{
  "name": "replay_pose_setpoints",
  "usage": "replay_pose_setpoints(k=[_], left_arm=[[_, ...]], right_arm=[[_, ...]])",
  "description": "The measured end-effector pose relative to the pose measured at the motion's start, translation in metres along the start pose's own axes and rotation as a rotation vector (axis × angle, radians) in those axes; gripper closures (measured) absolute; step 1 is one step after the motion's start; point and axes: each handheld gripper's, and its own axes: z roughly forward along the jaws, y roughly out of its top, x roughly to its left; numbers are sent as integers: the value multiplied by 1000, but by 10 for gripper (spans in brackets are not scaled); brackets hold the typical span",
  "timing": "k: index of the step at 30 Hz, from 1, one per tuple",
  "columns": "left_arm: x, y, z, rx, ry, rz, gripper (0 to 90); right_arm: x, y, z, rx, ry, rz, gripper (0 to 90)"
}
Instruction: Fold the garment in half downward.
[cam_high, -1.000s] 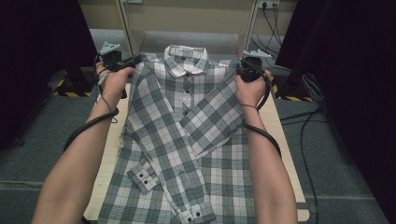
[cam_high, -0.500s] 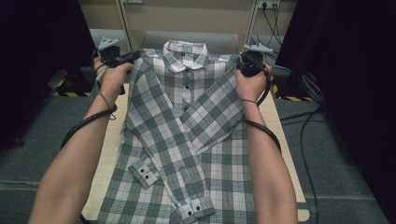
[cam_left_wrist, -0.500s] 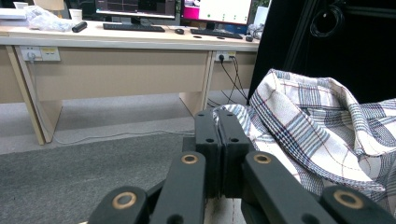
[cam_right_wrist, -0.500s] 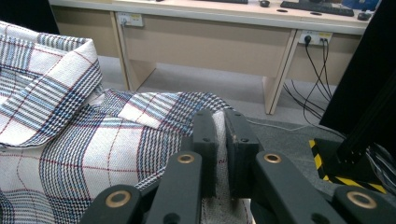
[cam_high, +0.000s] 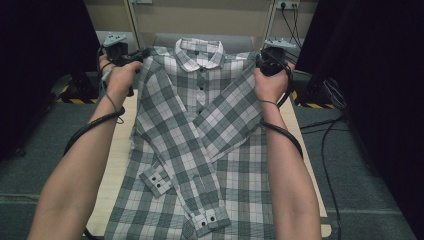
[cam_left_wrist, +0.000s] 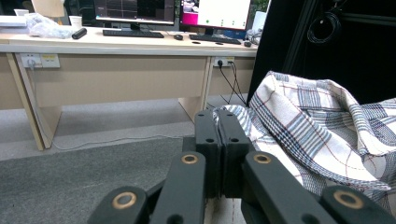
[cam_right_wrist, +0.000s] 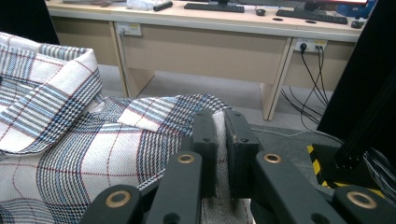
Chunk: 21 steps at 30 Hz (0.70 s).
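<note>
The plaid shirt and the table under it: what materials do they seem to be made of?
The plaid shirt looks like soft woven cloth, probably cotton, matte: it drapes and wrinkles, and its weave shows close up. The table looks like pale wood or laminate, smooth and light.

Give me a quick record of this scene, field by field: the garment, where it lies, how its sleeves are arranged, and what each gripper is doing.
garment: plaid shirt, buttoned, collar away from the person
surface: wooden table
sleeves: both folded across the front, cuffs toward the person
left gripper: shut on the shirt's shoulder fabric
right gripper: shut on the other shoulder
background: desk with monitors, seen in the left gripper view
</note>
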Motion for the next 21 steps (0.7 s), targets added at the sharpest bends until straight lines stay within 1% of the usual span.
replay_pose_setpoints(k=[12, 21], left_arm=[[-2, 21, -3, -20, 4, 21, 880], [0, 30, -5, -27, 8, 27, 880]], right_arm=[[2, 16, -3, -19, -3, -2, 846], [2, 28, -5, -35, -6, -2, 846]])
